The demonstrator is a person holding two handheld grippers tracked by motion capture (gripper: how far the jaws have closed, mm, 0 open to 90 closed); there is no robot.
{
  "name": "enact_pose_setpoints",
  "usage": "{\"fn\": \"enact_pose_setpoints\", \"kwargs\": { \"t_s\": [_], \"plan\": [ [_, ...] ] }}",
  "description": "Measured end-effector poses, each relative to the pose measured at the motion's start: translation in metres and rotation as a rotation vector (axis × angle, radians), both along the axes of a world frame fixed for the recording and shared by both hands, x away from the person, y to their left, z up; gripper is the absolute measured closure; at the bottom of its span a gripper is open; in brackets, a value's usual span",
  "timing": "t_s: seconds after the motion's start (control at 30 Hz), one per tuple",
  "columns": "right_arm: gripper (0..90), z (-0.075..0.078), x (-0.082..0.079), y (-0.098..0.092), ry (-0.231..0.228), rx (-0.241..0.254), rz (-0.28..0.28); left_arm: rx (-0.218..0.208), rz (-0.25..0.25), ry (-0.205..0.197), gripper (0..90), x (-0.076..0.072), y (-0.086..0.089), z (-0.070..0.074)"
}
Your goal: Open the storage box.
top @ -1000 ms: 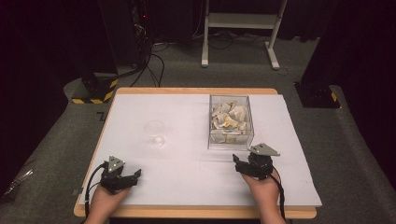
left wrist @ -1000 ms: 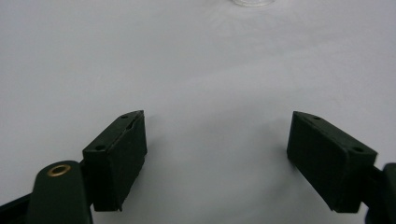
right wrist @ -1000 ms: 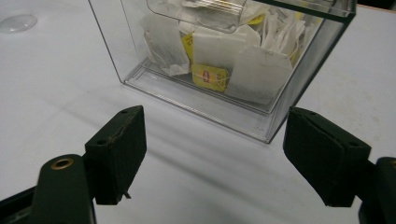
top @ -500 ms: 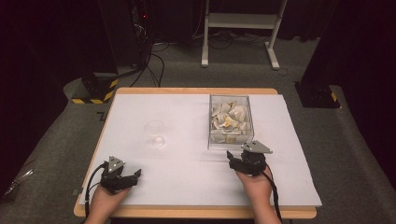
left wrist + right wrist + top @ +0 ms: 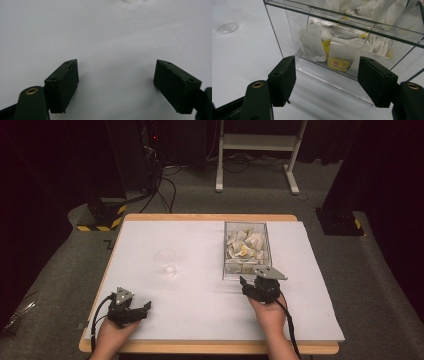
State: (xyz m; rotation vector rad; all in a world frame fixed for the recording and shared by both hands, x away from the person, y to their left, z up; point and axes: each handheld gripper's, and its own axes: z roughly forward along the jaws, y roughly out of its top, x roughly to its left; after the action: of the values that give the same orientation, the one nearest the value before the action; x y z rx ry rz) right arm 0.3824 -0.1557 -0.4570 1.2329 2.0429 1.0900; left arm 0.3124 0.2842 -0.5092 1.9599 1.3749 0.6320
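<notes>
A clear plastic box (image 5: 245, 251) of paper-wrapped tea bags (image 5: 337, 63) stands right of the table's middle. My right gripper (image 5: 252, 282) sits just short of the box's near wall (image 5: 332, 75), pointing at it. Its jaws stand apart and have just been closing, with nothing between the pads (image 5: 284, 77). A small clear glass (image 5: 166, 262) rests left of the box, also seen as a clear glass (image 5: 227, 28) at the far left of the right gripper view. My left gripper (image 5: 142, 308) lies low at the front left, open (image 5: 116, 75) over bare white cover, the clear glass (image 5: 135, 1) far ahead.
A white cover (image 5: 200, 295) spreads over the wooden table (image 5: 210, 347). Dark floor, a black stand with yellow stripes (image 5: 100, 215) and a white metal frame (image 5: 260, 155) lie beyond the far edge.
My right gripper has slid forward and slightly left, closer to the box's near wall. The left gripper has stayed put.
</notes>
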Motion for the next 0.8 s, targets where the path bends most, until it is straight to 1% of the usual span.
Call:
{"fn": "enact_pose_setpoints", "kwargs": {
  "t_s": [0.07, 0.1, 0.13, 0.2, 0.33, 0.53, 0.6, 0.63, 0.73, 0.8],
  "plan": [
    [33.0, 0.000, 0.003, 0.000, 0.000, 0.003, -0.011, 0.000, 0.000, 0.000, 20.5, 0.000, 0.000, 0.000],
    [33.5, 0.000, 0.004, -0.001, -0.007, 0.004, -0.009, 0.001, 0.000, 0.000, 20.5, 0.000, 0.000, 0.000],
    [34.7, 0.001, 0.006, -0.001, -0.005, 0.015, -0.021, 0.001, 0.000, 0.000, 20.5, 0.000, 0.000, 0.000],
    [34.9, 0.002, 0.007, -0.002, -0.008, 0.016, -0.022, 0.002, 0.000, 0.000, 20.5, 0.000, 0.000, 0.000],
    [38.5, 0.002, 0.013, -0.003, -0.011, 0.021, -0.041, 0.002, 0.000, -0.001, 20.5, 0.000, 0.000, 0.000],
    [42.3, 0.003, 0.017, -0.002, -0.021, 0.029, -0.051, 0.002, -0.001, -0.002, 20.5, 0.000, 0.000, 0.000],
    [42.6, 0.003, 0.017, -0.002, -0.021, 0.032, -0.052, 0.000, 0.001, -0.002, 20.6, 0.000, 0.000, 0.000],
    [43.1, 0.005, 0.018, -0.002, -0.028, 0.037, -0.053, -0.001, 0.001, -0.003, 20.6, 0.000, 0.000, 0.000],
    [42.8, 0.006, 0.019, -0.001, -0.030, 0.035, -0.048, -0.003, 0.003, -0.003, 20.6, 0.000, -0.001, 0.000],
    [39.6, 0.007, 0.020, 0.001, -0.022, 0.035, -0.040, -0.001, 0.002, -0.002, 20.7, 0.000, 0.000, 0.000]
  ]
}}
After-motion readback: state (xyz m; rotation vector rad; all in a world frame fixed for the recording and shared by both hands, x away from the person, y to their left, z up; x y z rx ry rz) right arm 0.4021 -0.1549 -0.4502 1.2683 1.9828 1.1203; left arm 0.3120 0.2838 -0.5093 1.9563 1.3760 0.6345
